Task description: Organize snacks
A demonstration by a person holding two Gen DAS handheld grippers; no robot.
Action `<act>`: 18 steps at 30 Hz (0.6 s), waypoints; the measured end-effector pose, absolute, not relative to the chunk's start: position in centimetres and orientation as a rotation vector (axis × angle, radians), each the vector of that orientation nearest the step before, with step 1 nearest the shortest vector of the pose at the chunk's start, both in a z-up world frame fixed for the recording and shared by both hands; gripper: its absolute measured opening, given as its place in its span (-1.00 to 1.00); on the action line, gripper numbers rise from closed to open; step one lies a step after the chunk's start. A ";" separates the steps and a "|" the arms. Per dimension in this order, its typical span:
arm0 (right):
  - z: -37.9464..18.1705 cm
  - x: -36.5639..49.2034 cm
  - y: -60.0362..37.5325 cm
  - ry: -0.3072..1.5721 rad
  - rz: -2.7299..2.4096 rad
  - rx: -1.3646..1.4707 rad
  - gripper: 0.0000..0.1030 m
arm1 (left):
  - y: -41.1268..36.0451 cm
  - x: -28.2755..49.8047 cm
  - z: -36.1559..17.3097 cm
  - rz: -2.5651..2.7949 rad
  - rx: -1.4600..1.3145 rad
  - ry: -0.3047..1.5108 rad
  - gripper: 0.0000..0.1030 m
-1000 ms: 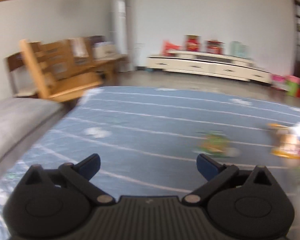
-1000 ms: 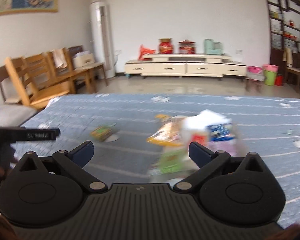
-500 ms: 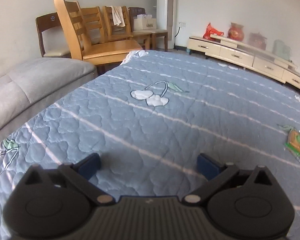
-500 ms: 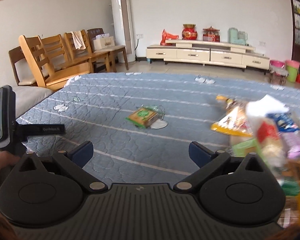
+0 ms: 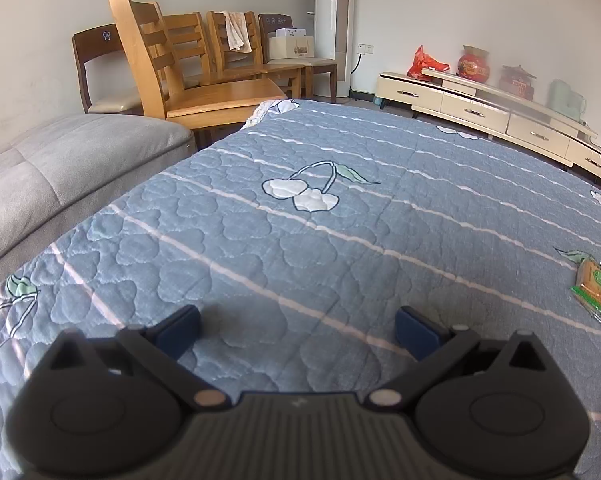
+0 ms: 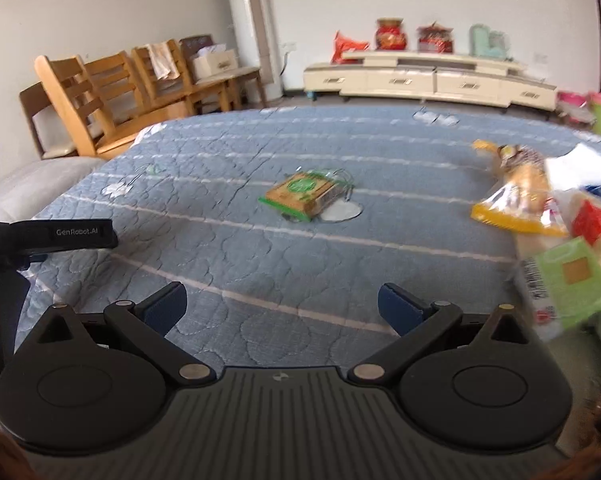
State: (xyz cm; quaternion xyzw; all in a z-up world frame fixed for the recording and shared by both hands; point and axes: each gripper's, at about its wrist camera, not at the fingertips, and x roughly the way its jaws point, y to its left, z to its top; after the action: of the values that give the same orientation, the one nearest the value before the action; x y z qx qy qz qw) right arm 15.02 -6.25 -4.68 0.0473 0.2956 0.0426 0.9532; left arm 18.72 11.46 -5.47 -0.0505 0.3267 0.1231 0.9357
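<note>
Snacks lie in two places on the blue quilted bedspread (image 6: 260,248): a flat green-and-tan plastic-wrapped cracker packet (image 6: 305,195) alone at the centre of the right wrist frame, and a blurred heap of crinkly bags (image 6: 556,240) — yellow, red, lime green, white — at the right edge. In the left wrist frame the same packet (image 5: 596,290) sits at the far right edge. Both the left tongs (image 5: 298,334) and the right tongs (image 6: 282,306) are spread wide and hold nothing, low over bare quilt. The step in hand appears to be the approach, with nothing yet gathered. The next move likely calls for reaching forward to the lone packet and pinching its thin, slippery film edge — a grip liable to slide on the soft, yielding padding.
</note>
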 end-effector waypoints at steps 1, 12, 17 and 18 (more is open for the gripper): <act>-4.7 15.2 -6.3 0.601 0.092 0.099 1.00 | 11.4 18.7 -5.5 0.252 -0.103 0.668 1.00; -5.3 15.6 -7.2 0.590 0.165 0.187 1.00 | 11.4 18.8 -5.4 0.252 -0.103 0.668 1.00; -5.3 15.5 -7.2 0.593 0.171 0.217 1.00 | 11.4 18.8 -5.4 0.252 -0.103 0.668 1.00; -5.3 15.6 -7.1 0.597 0.176 0.214 1.00 | 11.4 18.7 -5.5 0.252 -0.103 0.668 1.00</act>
State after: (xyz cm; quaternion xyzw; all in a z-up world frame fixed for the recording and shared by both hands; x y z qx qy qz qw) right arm 15.63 -7.09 -5.30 0.1053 0.2932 0.0866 0.9463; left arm 18.74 11.44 -5.45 -0.0504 0.3267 0.1231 0.9357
